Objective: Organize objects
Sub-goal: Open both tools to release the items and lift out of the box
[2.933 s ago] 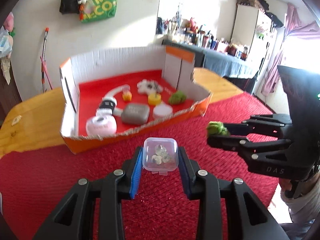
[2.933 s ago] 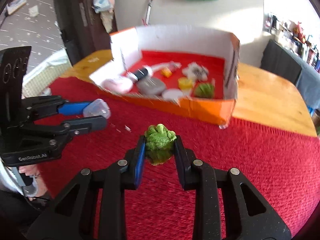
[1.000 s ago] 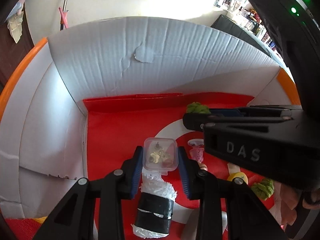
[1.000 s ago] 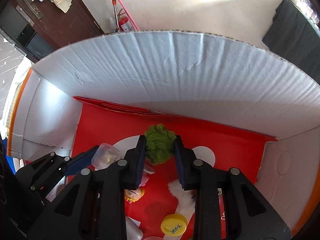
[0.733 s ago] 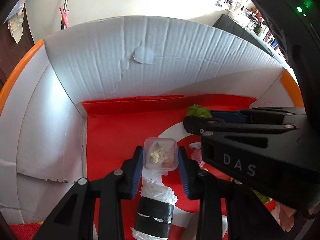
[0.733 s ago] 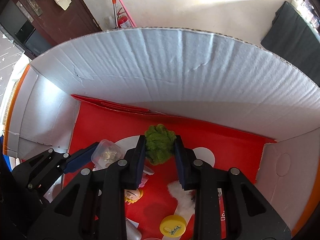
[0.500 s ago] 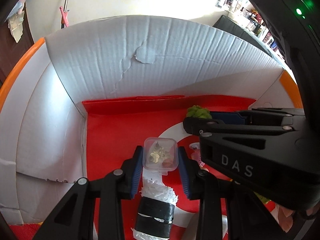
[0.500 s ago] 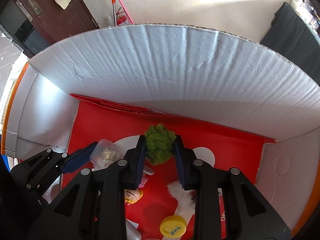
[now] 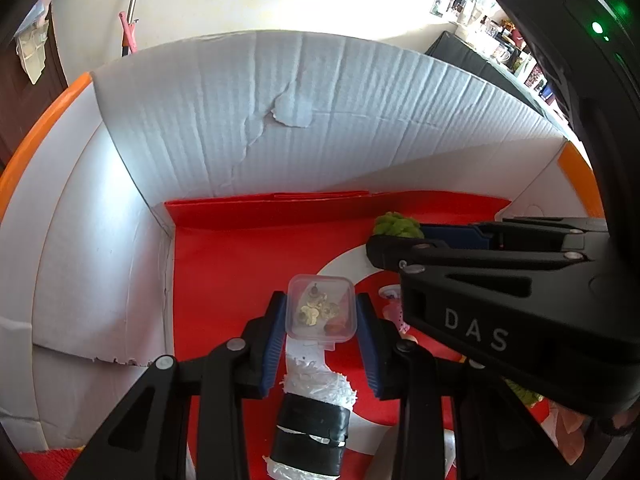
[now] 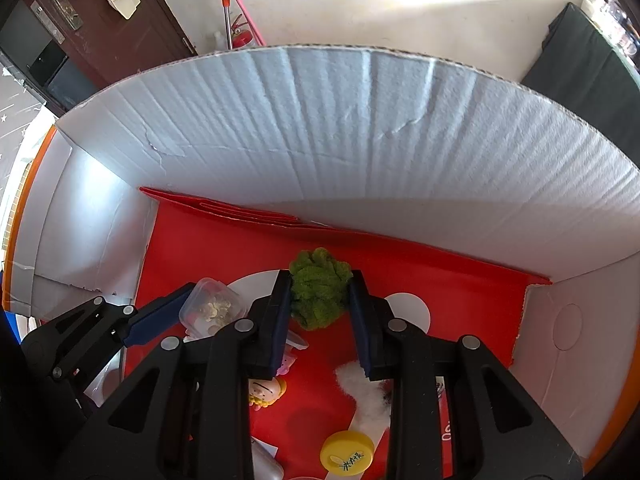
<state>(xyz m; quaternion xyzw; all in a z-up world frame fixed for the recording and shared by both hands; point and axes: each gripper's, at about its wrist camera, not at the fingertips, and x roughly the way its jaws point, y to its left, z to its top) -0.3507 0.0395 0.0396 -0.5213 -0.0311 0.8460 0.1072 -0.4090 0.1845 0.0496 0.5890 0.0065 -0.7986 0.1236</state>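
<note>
**Now: 2 grippers over the box floor, each loaded**

Currently the left gripper (image 9: pixel 322 330) has its blue pads closed narrow on the clear plastic case (image 9: pixel 321 312), which holds small pale bits. The right gripper (image 10: pixel 320 300) pinches the green moss clump (image 10: pixel 319 289) the same way.

Landmark: cardboard box (image 9: pixel 248 120).
- Both loads hang inside the box, above its red floor (image 9: pixel 240 264), short of the back wall.
- Moss clump sits nearer the back wall than the case, and to the case's right.
- Case: squarish, no marked long axis; lid faces up toward the camera, tab end toward the gripper body.
- Moss clump: roundish, no clear pointing.

Judgement: the coming move is a release straight down. Below the case lies a white-and-black roll (image 9: pixel 312 420), so it may land on that rather than bare floor. Contact with the floor: cannot tell.
</note>
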